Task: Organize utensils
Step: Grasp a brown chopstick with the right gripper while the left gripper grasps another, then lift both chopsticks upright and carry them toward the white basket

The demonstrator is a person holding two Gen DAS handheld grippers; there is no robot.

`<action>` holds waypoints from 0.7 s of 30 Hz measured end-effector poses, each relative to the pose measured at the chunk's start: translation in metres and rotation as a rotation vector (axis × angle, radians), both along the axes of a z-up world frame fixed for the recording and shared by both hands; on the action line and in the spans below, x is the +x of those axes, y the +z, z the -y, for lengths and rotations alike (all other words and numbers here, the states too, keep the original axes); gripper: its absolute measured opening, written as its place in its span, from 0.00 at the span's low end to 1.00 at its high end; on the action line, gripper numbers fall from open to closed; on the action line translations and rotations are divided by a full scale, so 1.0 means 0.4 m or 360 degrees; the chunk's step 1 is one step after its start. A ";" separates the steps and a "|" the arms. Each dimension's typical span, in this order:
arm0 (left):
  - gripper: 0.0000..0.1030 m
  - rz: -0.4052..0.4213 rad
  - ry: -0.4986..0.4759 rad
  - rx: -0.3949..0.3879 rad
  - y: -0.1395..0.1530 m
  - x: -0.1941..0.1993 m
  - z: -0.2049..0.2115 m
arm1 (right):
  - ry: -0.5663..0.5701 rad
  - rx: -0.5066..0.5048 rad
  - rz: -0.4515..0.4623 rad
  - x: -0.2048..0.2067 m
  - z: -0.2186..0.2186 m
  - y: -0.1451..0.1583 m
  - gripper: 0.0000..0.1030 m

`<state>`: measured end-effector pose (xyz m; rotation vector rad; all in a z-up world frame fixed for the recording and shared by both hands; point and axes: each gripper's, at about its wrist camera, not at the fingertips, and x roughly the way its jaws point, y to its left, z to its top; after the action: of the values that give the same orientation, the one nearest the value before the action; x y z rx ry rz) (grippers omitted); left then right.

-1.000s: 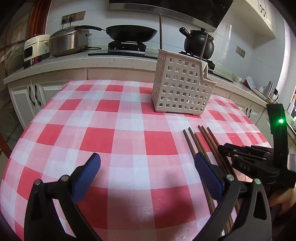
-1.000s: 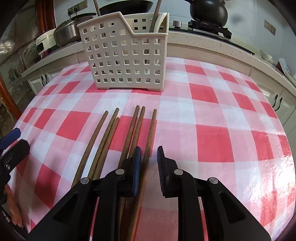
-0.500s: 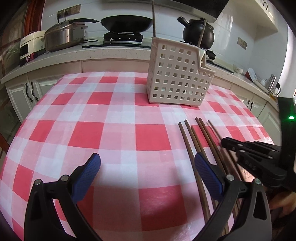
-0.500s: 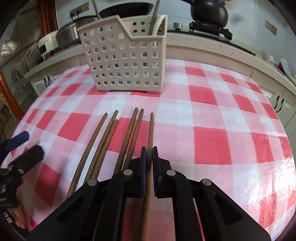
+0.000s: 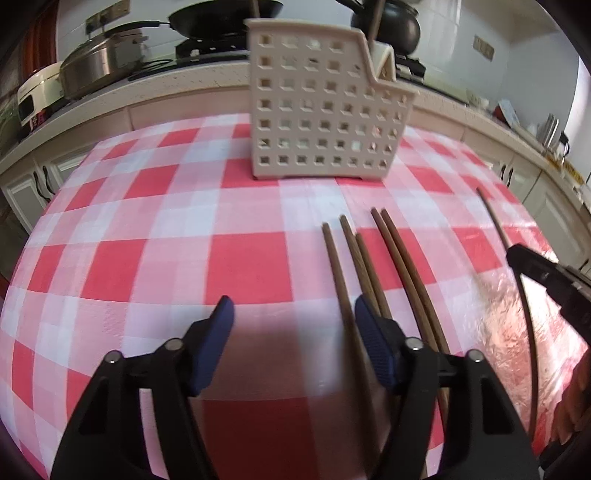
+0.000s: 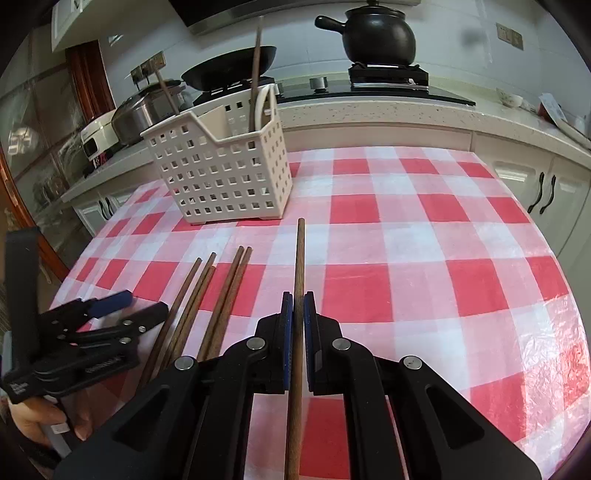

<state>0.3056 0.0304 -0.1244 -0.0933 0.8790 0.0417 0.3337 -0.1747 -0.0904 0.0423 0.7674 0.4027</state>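
A white perforated utensil basket (image 5: 321, 110) (image 6: 221, 173) stands at the far side of the checked table, with two chopsticks upright in it. Several brown chopsticks (image 5: 373, 258) (image 6: 207, 295) lie on the cloth. My right gripper (image 6: 298, 299) is shut on one chopstick (image 6: 299, 266) and holds it lifted above the cloth; this chopstick also shows in the left wrist view (image 5: 495, 221). My left gripper (image 5: 291, 314) is open and low over the cloth, its right finger (image 5: 373, 339) at the leftmost lying chopsticks.
The table (image 6: 424, 258) has a red-and-white checked cloth. Behind it runs a counter with a black pot (image 6: 376, 33), a wok (image 6: 229, 66) and a rice cooker (image 5: 96, 66). Cabinet doors (image 6: 546, 192) are at the right.
My right gripper has closed on one chopstick and lifted it off the cloth. My left gripper has narrowed and moved forward and right, down to the lying chopsticks.
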 end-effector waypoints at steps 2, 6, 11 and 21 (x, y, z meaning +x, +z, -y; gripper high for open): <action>0.56 -0.0003 0.0001 0.0035 -0.004 0.004 0.016 | 0.0001 0.0022 -0.0001 0.000 0.009 -0.001 0.06; 0.51 -0.0014 0.0012 0.0091 -0.007 0.012 0.031 | 0.0019 0.0064 -0.0003 0.000 0.021 -0.004 0.06; 0.31 -0.0014 -0.0019 0.0133 -0.005 0.016 0.058 | 0.0038 0.0097 -0.0019 0.003 0.029 -0.012 0.06; 0.07 -0.0005 -0.0081 0.0150 -0.003 0.011 0.087 | 0.0035 0.0128 -0.0019 -0.001 0.045 -0.010 0.06</action>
<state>0.3100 -0.0044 -0.1256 0.0171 0.8809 0.0357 0.3333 -0.1928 -0.0945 0.1116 0.7638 0.4545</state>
